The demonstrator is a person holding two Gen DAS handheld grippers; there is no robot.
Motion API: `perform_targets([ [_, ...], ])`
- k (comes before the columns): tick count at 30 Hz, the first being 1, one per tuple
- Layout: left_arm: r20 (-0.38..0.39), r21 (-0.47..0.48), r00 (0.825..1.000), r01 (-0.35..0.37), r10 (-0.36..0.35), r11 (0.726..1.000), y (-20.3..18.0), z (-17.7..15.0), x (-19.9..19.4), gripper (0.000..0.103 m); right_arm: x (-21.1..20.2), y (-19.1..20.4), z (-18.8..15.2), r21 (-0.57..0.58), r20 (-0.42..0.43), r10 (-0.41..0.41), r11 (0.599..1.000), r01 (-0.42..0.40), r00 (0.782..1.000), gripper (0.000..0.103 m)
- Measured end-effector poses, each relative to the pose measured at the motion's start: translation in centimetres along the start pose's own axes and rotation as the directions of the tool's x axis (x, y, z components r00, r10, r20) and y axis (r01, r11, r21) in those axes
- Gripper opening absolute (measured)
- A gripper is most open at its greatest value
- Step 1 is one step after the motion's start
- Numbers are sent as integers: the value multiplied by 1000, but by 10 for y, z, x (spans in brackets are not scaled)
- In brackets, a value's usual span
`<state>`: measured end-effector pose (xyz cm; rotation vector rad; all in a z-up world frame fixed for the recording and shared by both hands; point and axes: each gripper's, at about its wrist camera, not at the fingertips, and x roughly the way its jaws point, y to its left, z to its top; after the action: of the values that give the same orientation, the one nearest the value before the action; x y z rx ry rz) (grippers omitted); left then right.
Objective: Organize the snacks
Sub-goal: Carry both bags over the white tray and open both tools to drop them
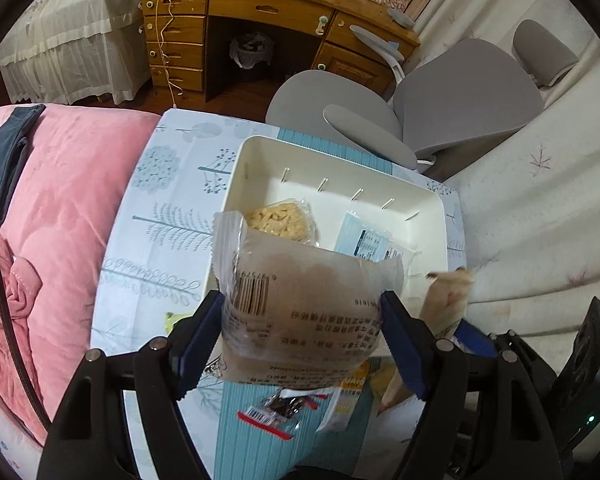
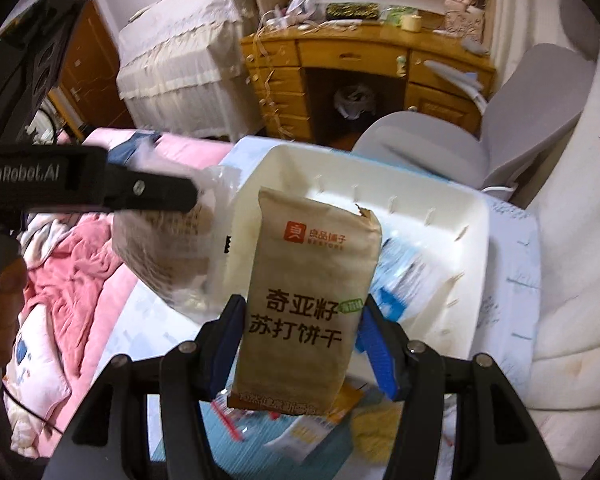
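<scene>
My left gripper (image 1: 302, 300) is shut on a translucent brown snack packet (image 1: 300, 276) with a barcode, held above the near rim of a white tray (image 1: 260, 152). Inside the tray lie a clear packet of pale crackers (image 1: 280, 220) and a light blue packet (image 1: 364, 240). My right gripper (image 2: 303, 308) is shut on a kraft-paper cracker packet (image 2: 312, 272) with dark Chinese print, upright in front of the tray (image 2: 440, 208). In the right wrist view, the left gripper (image 2: 152, 192) and its packet (image 2: 164, 256) are to the left.
Loose snacks lie on the patterned tablecloth (image 1: 160, 216) below the grippers: a red-edged packet (image 1: 276, 412) and a yellow-white one (image 1: 348, 400). A pink quilt (image 1: 60, 208) is on the left, a grey chair (image 1: 440, 100) behind the tray, and a wooden desk (image 1: 260, 12) further back.
</scene>
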<state>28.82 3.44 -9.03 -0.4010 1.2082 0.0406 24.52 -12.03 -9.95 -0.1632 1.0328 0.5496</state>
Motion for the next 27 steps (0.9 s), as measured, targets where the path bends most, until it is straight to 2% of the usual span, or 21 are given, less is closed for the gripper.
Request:
perform_targets([
  [7, -18, 12, 1000, 5, -5, 1000, -15, 13, 26, 76, 6, -37, 4, 15, 59, -78, 997, 77, 995, 57],
  [15, -42, 18, 999, 1, 0, 1000, -20, 17, 44, 78, 14, -64, 0, 85, 29, -74, 994, 71, 997, 58],
  [17, -40, 11, 999, 6, -6, 1000, -19, 17, 44, 82, 14, -67, -1, 104, 24, -72, 992, 69, 997, 58],
  [20, -18, 5, 999, 26, -26, 1000, -17, 16, 38, 97, 16, -72, -2, 147, 6, -62, 987, 60, 998, 62],
  [22, 4, 3, 999, 40, -40, 999, -16, 14, 28, 99, 14, -75, -4, 173, 1, -66, 983, 65, 998, 73],
  [27, 23, 19, 997, 67, -67, 998, -9, 2, 4, 99, -5, -69, -11, 226, 17, -87, 971, 81, 996, 73],
])
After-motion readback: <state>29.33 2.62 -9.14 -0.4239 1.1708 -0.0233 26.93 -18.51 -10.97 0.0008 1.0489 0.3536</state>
